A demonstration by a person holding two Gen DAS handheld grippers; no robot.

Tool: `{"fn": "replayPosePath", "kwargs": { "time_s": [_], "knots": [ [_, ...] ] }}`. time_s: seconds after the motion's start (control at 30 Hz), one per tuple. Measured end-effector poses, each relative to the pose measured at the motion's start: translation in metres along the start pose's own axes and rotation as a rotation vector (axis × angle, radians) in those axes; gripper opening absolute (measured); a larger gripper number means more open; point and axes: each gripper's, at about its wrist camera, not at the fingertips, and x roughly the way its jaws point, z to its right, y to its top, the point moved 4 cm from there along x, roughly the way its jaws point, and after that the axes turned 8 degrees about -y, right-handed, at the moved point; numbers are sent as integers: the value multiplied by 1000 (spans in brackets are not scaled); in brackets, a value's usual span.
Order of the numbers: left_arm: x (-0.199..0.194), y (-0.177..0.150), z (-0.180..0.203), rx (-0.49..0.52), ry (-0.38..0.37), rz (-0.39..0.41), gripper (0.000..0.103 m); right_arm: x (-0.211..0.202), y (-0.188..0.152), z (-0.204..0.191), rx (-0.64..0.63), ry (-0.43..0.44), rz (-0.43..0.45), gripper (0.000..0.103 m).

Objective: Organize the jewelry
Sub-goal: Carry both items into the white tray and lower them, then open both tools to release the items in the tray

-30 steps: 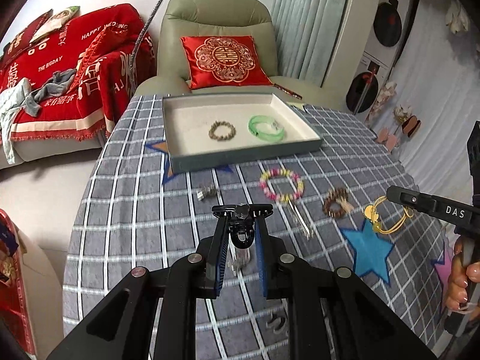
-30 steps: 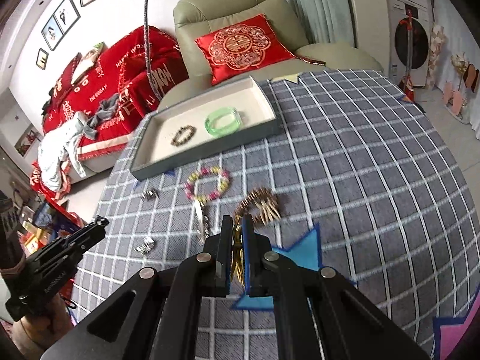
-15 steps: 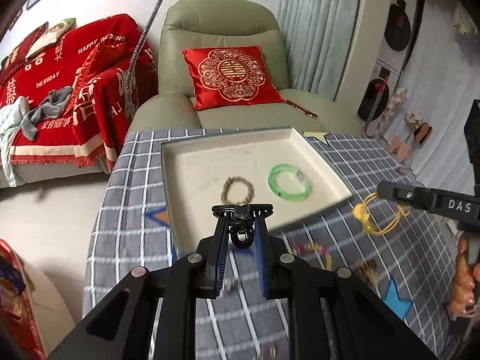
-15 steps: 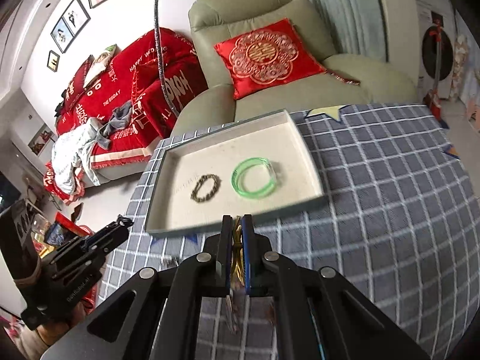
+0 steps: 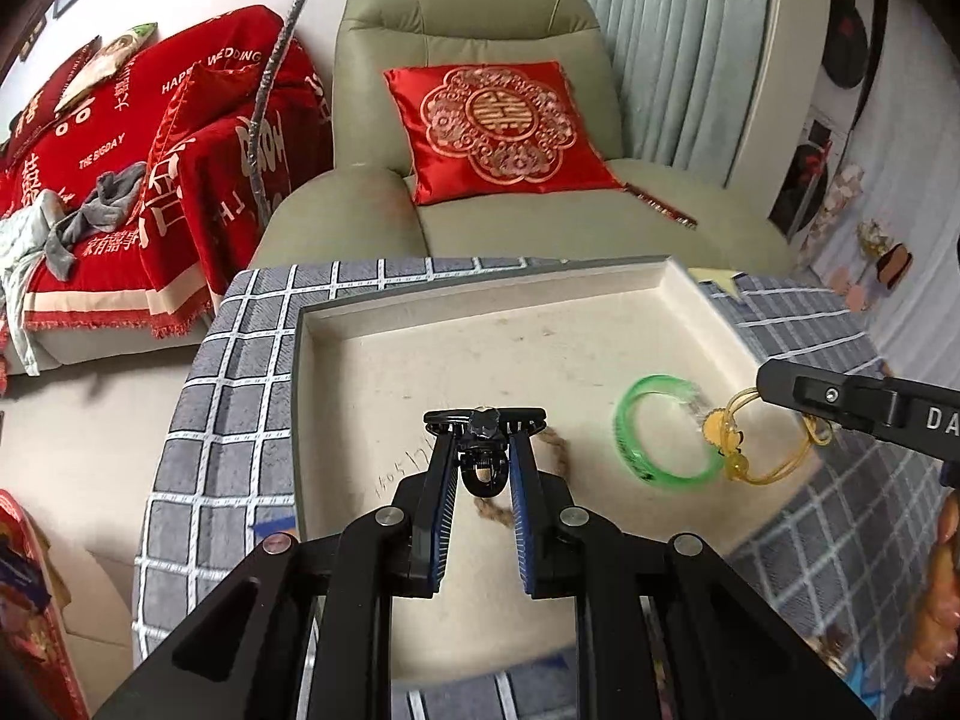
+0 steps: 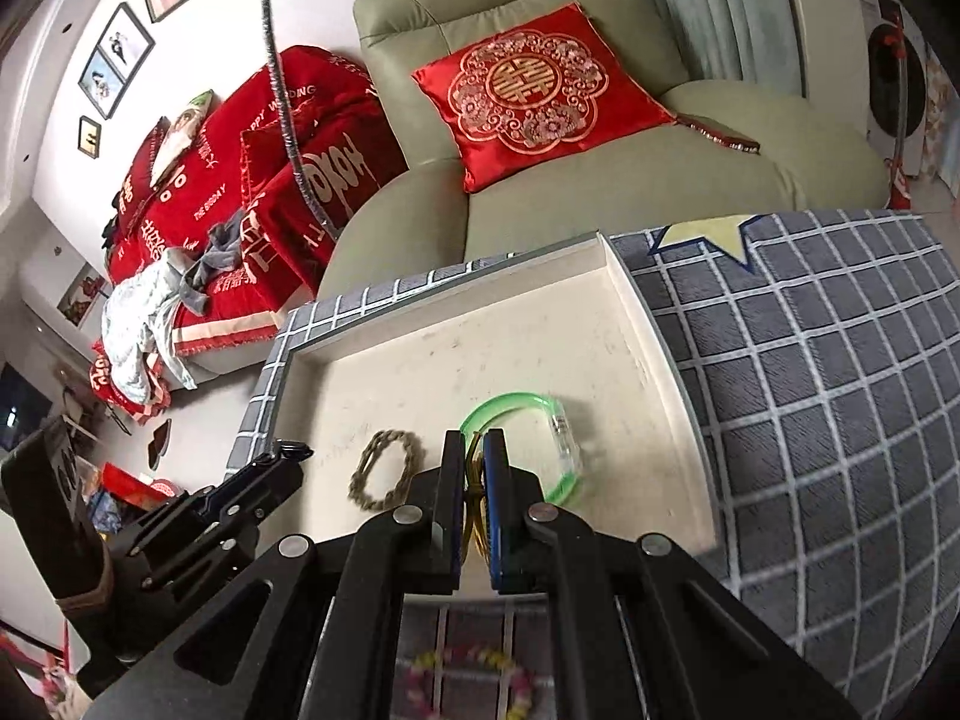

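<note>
A cream-lined tray (image 5: 480, 348) lies on the checked tablecloth, with a green bangle (image 5: 624, 438) and a brown bead bracelet (image 5: 559, 451) in it. My left gripper (image 5: 485, 420) hangs over the tray's near middle, shut on a small black clip (image 5: 483, 468). From the right, my right gripper (image 5: 765, 383) reaches over the green bangle, and a gold bangle (image 5: 717, 433) dangles from its shut tips. In the right wrist view the gold bangle (image 6: 476, 468) sits pinched between the fingers of the right gripper (image 6: 475, 438). Beyond them lie the green bangle (image 6: 510, 399), the brown bracelet (image 6: 390, 435) and the tray (image 6: 480, 330). The left gripper (image 6: 291, 453) is at the left.
A colourful bead bracelet (image 6: 468, 678) lies blurred on the cloth in front of the tray. Past the table's far edge stands a green armchair (image 5: 480, 18) with a red cushion (image 5: 498, 126). A person's hand (image 5: 936, 600) shows at the right edge.
Both grippers have moved forward from over the loose jewelry on the cloth to above the tray, the left one with the black clip and the right one with the gold bangle.
</note>
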Motion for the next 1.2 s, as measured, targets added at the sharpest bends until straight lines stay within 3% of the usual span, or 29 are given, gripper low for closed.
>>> {"fn": "replayPosePath", "kwargs": {
  "time_s": [0.33,0.63,0.7,0.73,0.77,0.83,1.2],
  "knots": [
    [30,-7,-5,-1,34,-56,32,41,-9,14,1,-68,-36,6],
    [33,-11,3,48,71,-67,32,48,-18,17,-42,-113,-63,8],
    [32,-11,5,57,76,-66,32,47,-19,15,-48,-113,-67,14],
    [31,-11,5,57,74,-64,32,46,-19,14,-49,-111,-65,27],
    [31,-11,5,54,74,-61,32,44,-20,14,-50,-103,-60,49],
    [30,-11,5,46,70,-61,32,39,-20,13,-49,-100,-44,64],
    [18,-4,6,37,79,-15,33,10,-13,25,33,-59,15,65]
  ]
}}
